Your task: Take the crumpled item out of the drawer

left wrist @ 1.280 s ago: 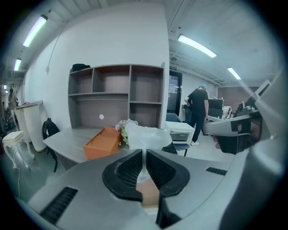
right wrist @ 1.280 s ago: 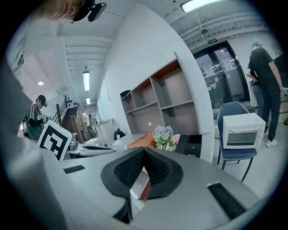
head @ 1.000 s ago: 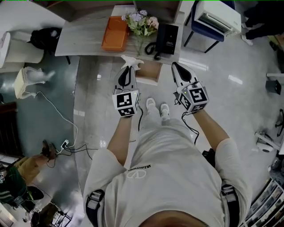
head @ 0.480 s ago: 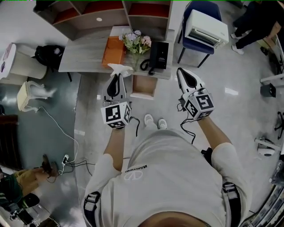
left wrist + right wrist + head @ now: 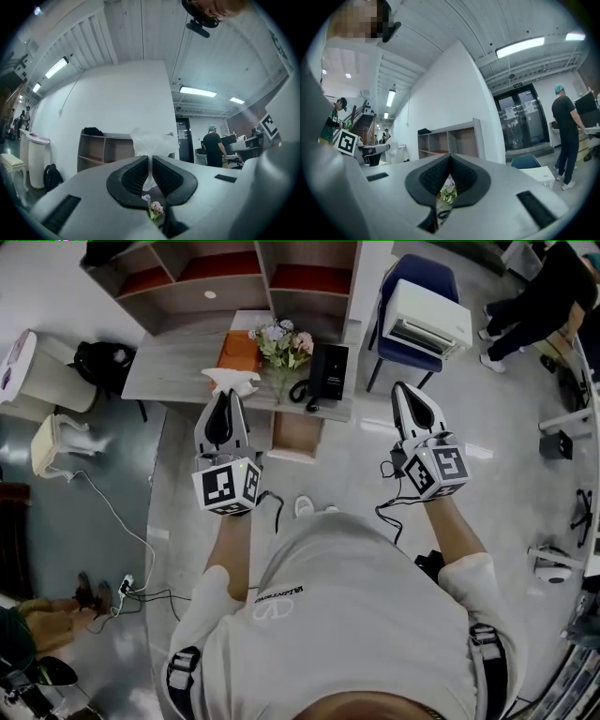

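A crumpled white translucent item (image 5: 230,381) (image 5: 151,142) sticks out from the tips of my left gripper (image 5: 225,395) (image 5: 150,164), which is shut on it. In the head view it hangs over the grey desk (image 5: 173,367), left of the open wooden drawer (image 5: 296,433). The inside of the drawer is mostly hidden from here. My right gripper (image 5: 404,390) (image 5: 450,161) is shut with nothing in it. It is held in the air to the right of the drawer, over the floor.
On the desk stand a flower bunch (image 5: 281,339), a black telephone (image 5: 328,371) and an orange tray (image 5: 241,351). A shelf unit (image 5: 234,277) is behind it. A blue chair with a white box (image 5: 427,317) is at the right. A person (image 5: 539,306) stands far right.
My left gripper has carried the crumpled item left, away from the drawer and over the desk. My right gripper has drifted right. The head view has pulled back, showing more of the shelf.
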{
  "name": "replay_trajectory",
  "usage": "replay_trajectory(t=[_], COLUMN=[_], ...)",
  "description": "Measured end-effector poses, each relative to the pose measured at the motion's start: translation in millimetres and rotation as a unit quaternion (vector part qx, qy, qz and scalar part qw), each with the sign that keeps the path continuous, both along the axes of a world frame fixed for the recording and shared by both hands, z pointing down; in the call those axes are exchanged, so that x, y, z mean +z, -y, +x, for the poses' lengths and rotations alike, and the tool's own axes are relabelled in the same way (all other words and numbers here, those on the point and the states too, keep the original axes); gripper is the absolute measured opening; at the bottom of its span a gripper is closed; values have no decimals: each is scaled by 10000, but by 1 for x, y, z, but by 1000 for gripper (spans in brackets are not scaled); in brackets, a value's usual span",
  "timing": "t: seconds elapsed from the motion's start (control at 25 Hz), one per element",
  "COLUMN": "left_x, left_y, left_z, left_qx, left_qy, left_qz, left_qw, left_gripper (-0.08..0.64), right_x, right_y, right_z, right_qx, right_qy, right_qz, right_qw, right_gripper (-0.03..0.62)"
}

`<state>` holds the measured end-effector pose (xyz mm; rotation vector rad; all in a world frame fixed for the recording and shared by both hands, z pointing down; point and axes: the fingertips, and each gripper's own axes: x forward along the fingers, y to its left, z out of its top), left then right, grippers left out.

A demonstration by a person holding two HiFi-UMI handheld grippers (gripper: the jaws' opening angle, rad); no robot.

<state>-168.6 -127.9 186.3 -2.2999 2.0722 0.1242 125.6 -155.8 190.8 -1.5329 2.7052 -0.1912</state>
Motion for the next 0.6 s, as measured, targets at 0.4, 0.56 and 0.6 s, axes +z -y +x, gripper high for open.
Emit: replay_trajectory(t=[0.4,0.56,0.6], left_x=[-22,-21,-21], left_y=[-2,2,3], left_z=[-7,-2,-3], left_qx=[51,90,90], left_qy=[-61,-88,-96], left_qz=[227,232,245], left_qw=[9997,9997,9996], left_gripper=[31,31,31], right_x=[-18,-15,-15], right_y=[-1,1,2], right_z=[7,10,8], right_qx=[162,163,151], right_qy=[29,6,-1], right_qz=[237,213,206], right_qw=[9996,9996,9997], right_gripper=[2,2,2])
